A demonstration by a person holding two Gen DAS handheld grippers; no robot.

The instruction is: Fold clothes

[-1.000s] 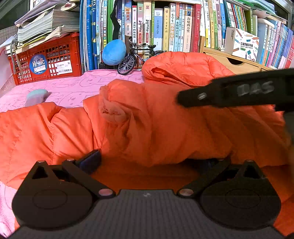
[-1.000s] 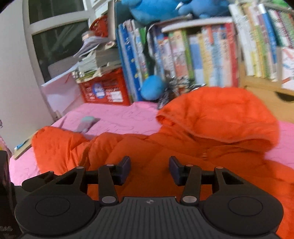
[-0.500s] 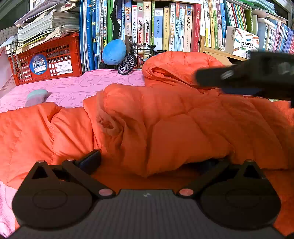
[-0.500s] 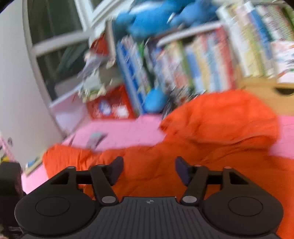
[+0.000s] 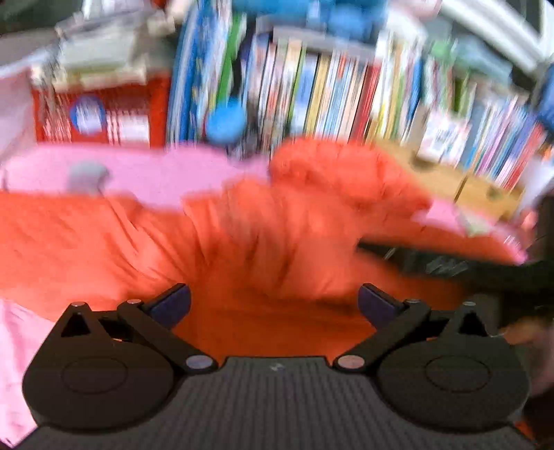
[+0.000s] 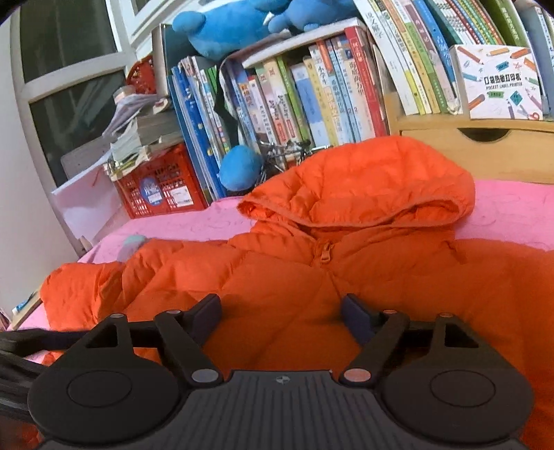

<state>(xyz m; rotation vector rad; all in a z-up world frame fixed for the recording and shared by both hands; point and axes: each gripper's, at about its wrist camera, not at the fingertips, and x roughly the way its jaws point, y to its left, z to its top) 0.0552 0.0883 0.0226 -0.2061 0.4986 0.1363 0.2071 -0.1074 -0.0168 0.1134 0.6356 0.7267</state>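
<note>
Since the earlier frame, left claw [image 5: 273, 303] has lifted, wide open, holding nothing. Right claw [image 6: 281, 316] is opening, empty, above orange jacket [image 6: 311, 277], which lies on pink bed [image 6: 512, 204] before bookshelf [image 6: 311, 97].

A pink bedsheet [image 6: 512, 207] is covering the bed in front of me. Behind it, a row of books [image 6: 311, 100] is standing upright, packed together, and more books are leaning at the right beside a white box printed with coloured pencils [image 6: 498, 83], which is sitting on a wooden drawer unit [image 6: 484, 152]. A blue plush toy [image 6: 225, 27] is lying on top of the books. A blue ball [image 6: 240, 168] is resting against them, just beside a small model bicycle [image 6: 280, 152]. To the left, a red plastic crate [image 6: 159, 187] is carrying a stack of papers [image 6: 145, 135]. A small pale-blue item [image 6: 130, 244] is lying on the sheet; I cannot tell what it is.
</note>
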